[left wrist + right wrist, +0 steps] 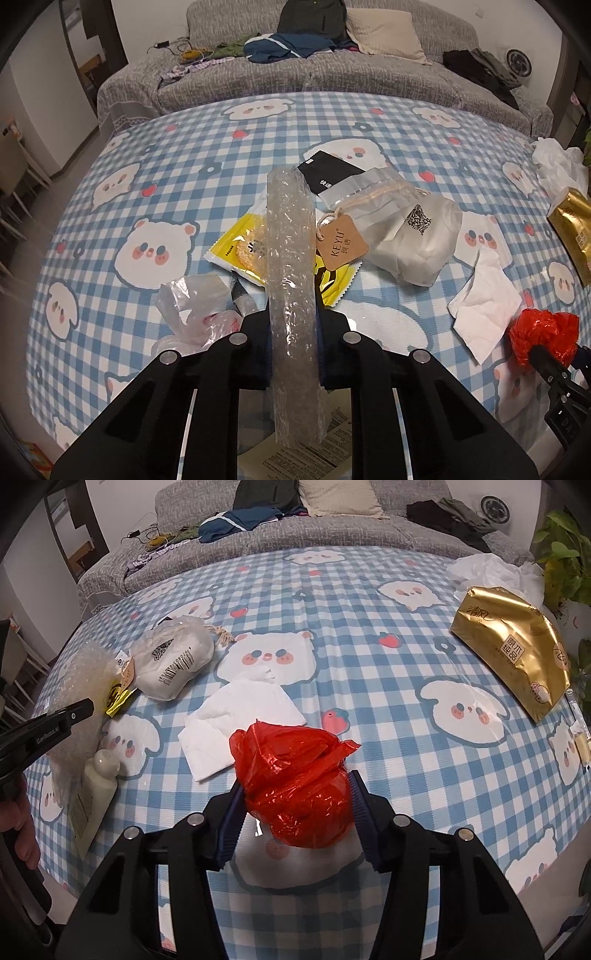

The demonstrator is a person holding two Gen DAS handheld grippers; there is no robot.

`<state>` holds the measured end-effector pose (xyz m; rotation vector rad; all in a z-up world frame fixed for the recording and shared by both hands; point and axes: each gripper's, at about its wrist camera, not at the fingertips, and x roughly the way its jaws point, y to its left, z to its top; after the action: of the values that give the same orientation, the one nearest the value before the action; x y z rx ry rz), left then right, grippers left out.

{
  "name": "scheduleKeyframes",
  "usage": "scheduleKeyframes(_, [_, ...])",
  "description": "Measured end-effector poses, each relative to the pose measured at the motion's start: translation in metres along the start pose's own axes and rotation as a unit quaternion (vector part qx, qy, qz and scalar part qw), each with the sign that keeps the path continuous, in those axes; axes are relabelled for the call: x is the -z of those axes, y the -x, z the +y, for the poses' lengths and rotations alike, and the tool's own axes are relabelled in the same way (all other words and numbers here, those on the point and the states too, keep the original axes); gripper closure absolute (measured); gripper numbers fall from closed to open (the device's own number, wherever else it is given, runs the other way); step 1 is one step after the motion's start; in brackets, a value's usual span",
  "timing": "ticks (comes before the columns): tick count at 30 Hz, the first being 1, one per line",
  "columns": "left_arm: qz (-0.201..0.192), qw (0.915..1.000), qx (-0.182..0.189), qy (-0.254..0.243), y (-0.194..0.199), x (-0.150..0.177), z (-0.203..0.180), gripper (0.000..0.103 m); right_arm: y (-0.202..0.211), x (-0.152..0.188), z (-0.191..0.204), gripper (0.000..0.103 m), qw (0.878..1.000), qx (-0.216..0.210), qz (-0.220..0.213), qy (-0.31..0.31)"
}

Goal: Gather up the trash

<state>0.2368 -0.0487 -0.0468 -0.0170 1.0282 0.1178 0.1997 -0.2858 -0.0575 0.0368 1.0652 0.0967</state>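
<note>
Left claw (293,354) pinches a bubble-wrap strip (291,266) (standing on edge); right claw (295,812) grips a red bag (295,786) above the bench (388,672).

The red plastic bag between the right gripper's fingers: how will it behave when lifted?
The red plastic bag looks thin and crumpled, so probably light and squashy. Its loose top may flop. The glossy film could slip from the right gripper.

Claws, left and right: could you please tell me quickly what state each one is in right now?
Left claw: closed on the bubble wrap strip.
Right claw: closed on the crumpled red plastic bag.
</note>
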Motion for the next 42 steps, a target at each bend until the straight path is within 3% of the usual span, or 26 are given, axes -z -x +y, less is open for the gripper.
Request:
scheduleKeyframes(17, [-0.022,0.9994,0.026,0.001,0.056,0.019,0.002,0.088,0.041,0.011,0.003,0.052,1.000,0.007,-0.027,0.001])
scheduleKeyframes(42, [-0.055,0.9973,0.048,0.004,0.134,0.109,0.006,0.088,0.095,0.077,0.022,0.052,0.998,0.003,-0.054,0.018])
